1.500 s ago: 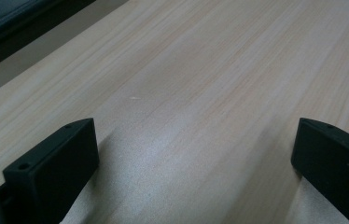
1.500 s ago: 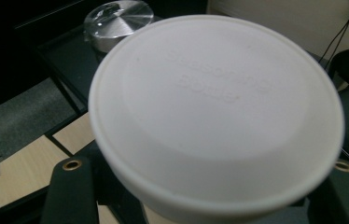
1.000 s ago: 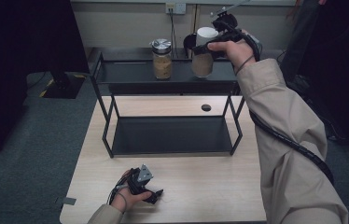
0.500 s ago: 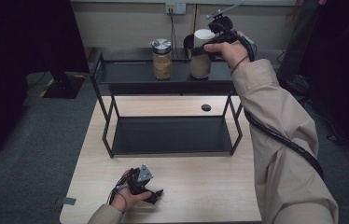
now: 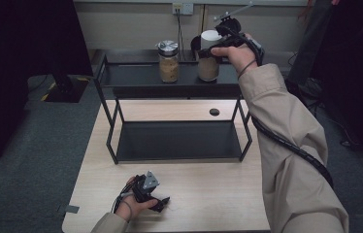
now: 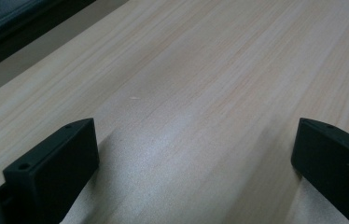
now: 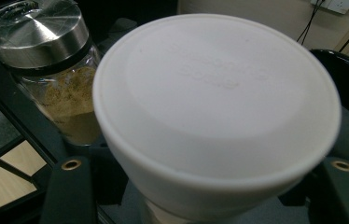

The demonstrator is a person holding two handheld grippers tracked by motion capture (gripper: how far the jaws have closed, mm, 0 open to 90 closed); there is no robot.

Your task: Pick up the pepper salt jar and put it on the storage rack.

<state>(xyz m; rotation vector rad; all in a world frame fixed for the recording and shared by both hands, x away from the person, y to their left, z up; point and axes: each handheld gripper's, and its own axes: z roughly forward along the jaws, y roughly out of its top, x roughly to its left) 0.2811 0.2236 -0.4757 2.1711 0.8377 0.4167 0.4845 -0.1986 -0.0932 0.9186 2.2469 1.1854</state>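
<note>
Right gripper (image 5: 208, 47) was up at the top shelf of the black metal rack (image 5: 121, 80), my arm stretched forward across the table (image 5: 208, 204). Its jaws sat on either side of the white lid of the white-capped jar (image 5: 209, 60), close against it; in the right gripper view the white lid (image 7: 217, 107) bulged between the two jaws. Whether the jaws were pressing on the lid or only flanking it, I could not tell. Jar stood upright on the top shelf, tan powder in its lower part. Just to its left on the same shelf stood the steel-lidded jar (image 5: 168, 60), also upright, with similar tan contents, the two near each other but apart.

Left gripper (image 5: 156, 200) rested low on the near part of the table, in my left hand, well apart from the rack. Its jaws stood wide with nothing between them, bare wood grain showing across the gap in the left gripper view.
</note>
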